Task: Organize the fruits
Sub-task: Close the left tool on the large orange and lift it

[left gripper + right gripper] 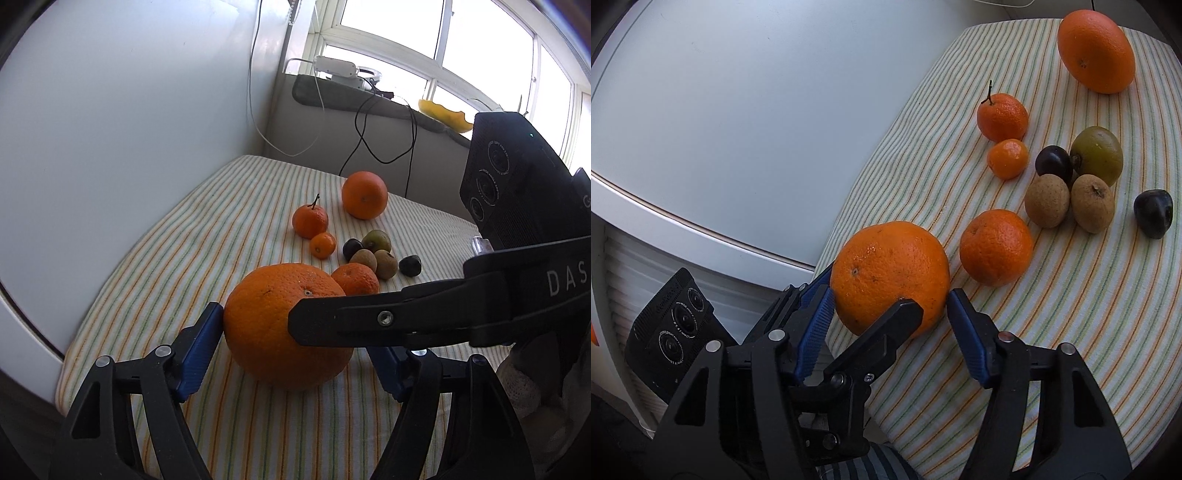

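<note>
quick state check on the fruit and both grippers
near orange: on the striped cloth, between both grippers' jaws
left gripper: jaws around near orange, grip unclear
right gripper: jaws around near orange, grip unclear
far orange: resting on striped cloth, untouched
stemmed mandarin: stem up, untouched

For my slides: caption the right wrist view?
Both tongs close around one big orange; smaller fruits wait on striped cloth.
</note>
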`<state>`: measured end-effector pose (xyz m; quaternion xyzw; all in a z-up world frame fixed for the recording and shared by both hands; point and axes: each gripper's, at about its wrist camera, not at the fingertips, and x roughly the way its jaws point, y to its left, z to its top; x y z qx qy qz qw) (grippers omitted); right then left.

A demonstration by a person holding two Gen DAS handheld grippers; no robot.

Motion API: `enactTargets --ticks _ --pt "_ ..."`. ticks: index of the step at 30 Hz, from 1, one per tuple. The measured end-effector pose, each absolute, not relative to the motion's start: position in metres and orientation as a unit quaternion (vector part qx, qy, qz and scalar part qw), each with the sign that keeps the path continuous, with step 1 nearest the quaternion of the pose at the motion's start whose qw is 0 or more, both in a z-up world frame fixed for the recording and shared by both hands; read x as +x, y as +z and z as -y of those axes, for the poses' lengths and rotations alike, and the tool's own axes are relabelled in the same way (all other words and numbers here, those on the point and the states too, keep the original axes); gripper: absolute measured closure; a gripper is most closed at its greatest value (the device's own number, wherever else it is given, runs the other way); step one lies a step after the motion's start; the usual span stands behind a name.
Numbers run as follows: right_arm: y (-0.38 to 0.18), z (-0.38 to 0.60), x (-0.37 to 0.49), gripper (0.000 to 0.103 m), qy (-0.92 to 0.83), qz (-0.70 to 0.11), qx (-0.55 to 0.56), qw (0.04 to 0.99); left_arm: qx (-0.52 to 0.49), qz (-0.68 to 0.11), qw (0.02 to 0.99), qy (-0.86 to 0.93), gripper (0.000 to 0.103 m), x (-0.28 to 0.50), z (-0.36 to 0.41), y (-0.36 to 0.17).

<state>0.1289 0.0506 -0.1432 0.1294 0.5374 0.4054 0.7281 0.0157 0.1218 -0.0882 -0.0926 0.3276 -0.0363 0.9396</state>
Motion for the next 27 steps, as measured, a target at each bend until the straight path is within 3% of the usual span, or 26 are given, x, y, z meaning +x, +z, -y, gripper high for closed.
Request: enactTargets --ticks 27 --pt "-0.140 -0.032 0.098 0.038 0.411 -0.515 0.134 0.740 -0.060 -0.301 0.951 -0.027 0.030 0.009 -0.095 -0.067"
